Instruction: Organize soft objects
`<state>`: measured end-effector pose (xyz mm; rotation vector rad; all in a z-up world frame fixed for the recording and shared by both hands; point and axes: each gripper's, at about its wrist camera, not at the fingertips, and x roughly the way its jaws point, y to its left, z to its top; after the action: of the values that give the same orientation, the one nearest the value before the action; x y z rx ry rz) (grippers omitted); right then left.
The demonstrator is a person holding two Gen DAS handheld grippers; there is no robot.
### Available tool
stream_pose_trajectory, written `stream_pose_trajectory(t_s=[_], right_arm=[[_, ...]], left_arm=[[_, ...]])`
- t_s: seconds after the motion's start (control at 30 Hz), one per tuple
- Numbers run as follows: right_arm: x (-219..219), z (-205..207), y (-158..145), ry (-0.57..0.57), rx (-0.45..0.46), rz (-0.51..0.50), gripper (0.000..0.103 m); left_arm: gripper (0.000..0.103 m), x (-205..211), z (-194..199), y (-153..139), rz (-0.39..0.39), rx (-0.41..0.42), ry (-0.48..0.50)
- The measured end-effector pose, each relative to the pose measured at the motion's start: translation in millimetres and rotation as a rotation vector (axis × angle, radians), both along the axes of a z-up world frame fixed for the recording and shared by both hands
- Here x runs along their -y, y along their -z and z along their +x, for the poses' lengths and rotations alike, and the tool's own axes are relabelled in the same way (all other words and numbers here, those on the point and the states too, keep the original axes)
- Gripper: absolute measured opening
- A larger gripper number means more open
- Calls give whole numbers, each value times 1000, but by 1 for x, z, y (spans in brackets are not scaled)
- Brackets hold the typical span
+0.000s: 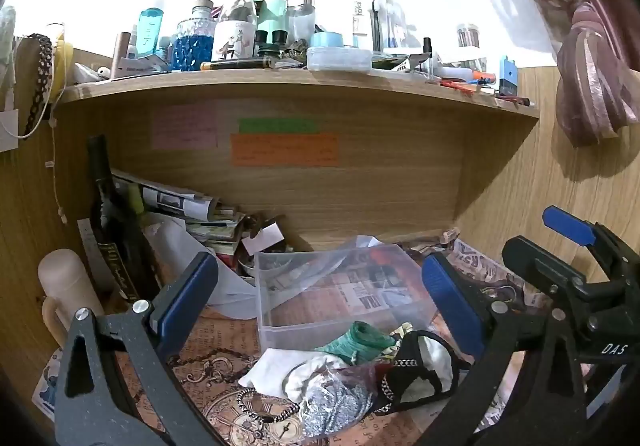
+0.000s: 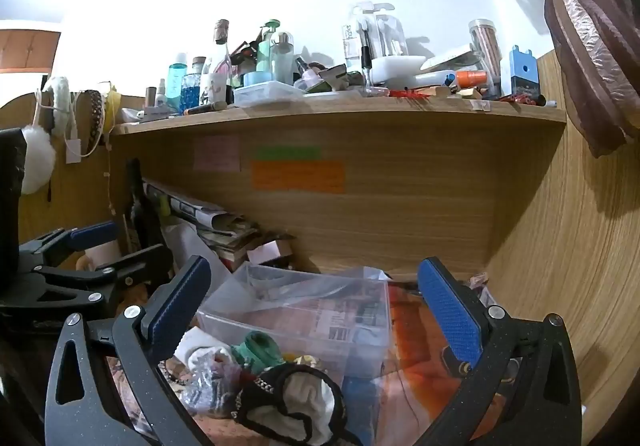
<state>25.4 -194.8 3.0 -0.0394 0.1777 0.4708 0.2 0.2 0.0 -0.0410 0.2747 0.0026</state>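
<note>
A pile of soft things lies on the desk in front of a clear plastic box (image 1: 340, 298) (image 2: 304, 318): a green rolled cloth (image 1: 358, 342) (image 2: 258, 350), white cloth (image 1: 288, 370) (image 2: 308, 402), a black chain-trimmed piece (image 1: 416, 362) (image 2: 276, 382) and a clear bag of silver stuff (image 1: 340, 402) (image 2: 208, 382). My left gripper (image 1: 320, 302) stands open above the pile, nothing between its blue pads. My right gripper (image 2: 316, 310) is open too, over the box and pile, and shows at the right of the left wrist view (image 1: 568, 246).
A wooden shelf (image 1: 280, 85) (image 2: 340, 109) crowded with bottles and jars runs above the desk. A dark wine bottle (image 1: 112, 221), stacked papers (image 1: 188, 205) and a pale mug (image 1: 64, 286) stand at the left. A tied curtain (image 1: 592, 77) hangs at the right.
</note>
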Motion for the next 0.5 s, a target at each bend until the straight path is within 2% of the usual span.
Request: stream_pose_trajectory(t_s=[0.5], right_arm=[[2, -1, -1, -7, -16, 18, 103]], left_arm=[[103, -2, -1, -7, 5, 22, 1]])
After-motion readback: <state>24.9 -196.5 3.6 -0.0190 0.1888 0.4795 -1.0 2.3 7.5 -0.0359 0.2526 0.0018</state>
